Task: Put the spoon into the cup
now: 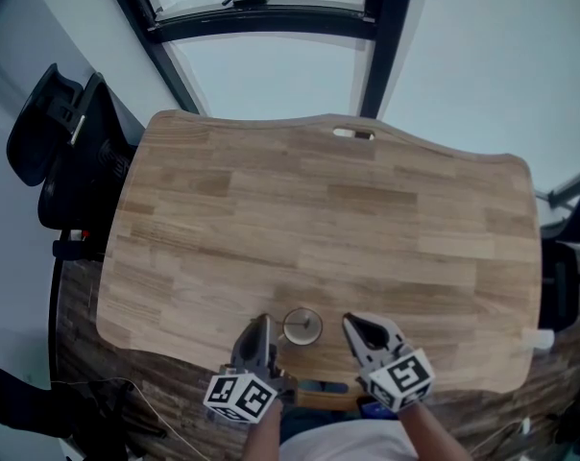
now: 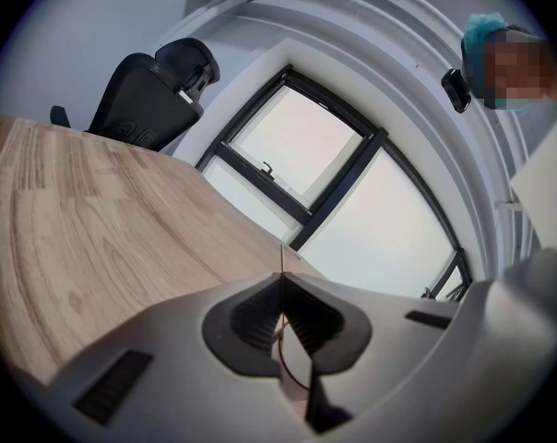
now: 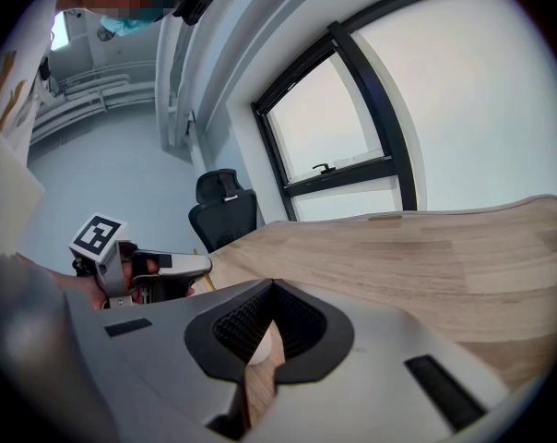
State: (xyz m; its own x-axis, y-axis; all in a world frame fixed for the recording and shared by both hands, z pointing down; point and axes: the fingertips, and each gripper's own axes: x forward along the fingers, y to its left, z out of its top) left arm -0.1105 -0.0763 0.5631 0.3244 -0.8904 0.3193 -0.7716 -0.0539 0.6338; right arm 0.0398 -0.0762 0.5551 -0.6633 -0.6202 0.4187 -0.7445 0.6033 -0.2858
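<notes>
The left gripper [image 2: 280,280] pinches what looks like the thin spoon [image 2: 280,257], the right gripper [image 3: 272,286] is closed empty, so a bump could tip the cup [image 1: 302,326].

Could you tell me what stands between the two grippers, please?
In the head view, the cup stands on the table between the left gripper and the right gripper, near the table's front edge.

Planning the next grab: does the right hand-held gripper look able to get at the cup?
Probably yes: the cup stands on the table close beside the right hand-held gripper, nothing between them, though its shut jaws must open first.
</notes>
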